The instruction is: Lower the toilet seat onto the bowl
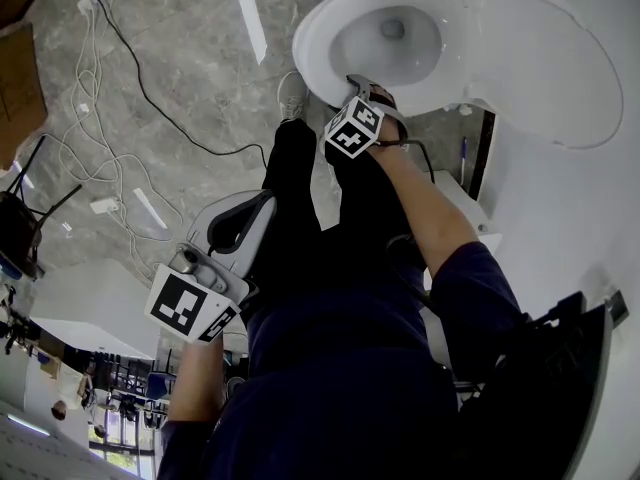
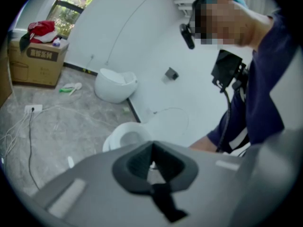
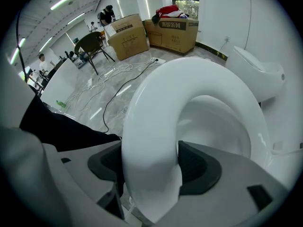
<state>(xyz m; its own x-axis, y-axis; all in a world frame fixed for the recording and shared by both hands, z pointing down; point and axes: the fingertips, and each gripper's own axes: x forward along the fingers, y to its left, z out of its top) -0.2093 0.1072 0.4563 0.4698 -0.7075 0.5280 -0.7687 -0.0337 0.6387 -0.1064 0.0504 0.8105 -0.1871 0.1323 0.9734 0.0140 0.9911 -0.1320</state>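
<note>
The white toilet seat (image 1: 318,40) is a ring lying low over the bowl (image 1: 392,36); I cannot tell whether it touches the rim. The lid (image 1: 545,58) stands open behind it. My right gripper (image 1: 366,90) is at the seat's front edge. In the right gripper view the seat (image 3: 156,103) fills the gap between the jaws, and the right gripper (image 3: 151,174) is shut on it. My left gripper (image 1: 262,204) hangs apart near the person's dark trousers. In the left gripper view the left gripper (image 2: 152,151) is shut on nothing, with the toilet (image 2: 124,137) beyond it.
A second white toilet (image 3: 258,74) (image 2: 115,85) stands by the wall. Cables (image 1: 150,98) trail over the grey marble floor. Cardboard boxes (image 3: 125,37) (image 2: 38,63) and a chair (image 3: 91,45) stand farther off. The person's legs are close in front of the bowl.
</note>
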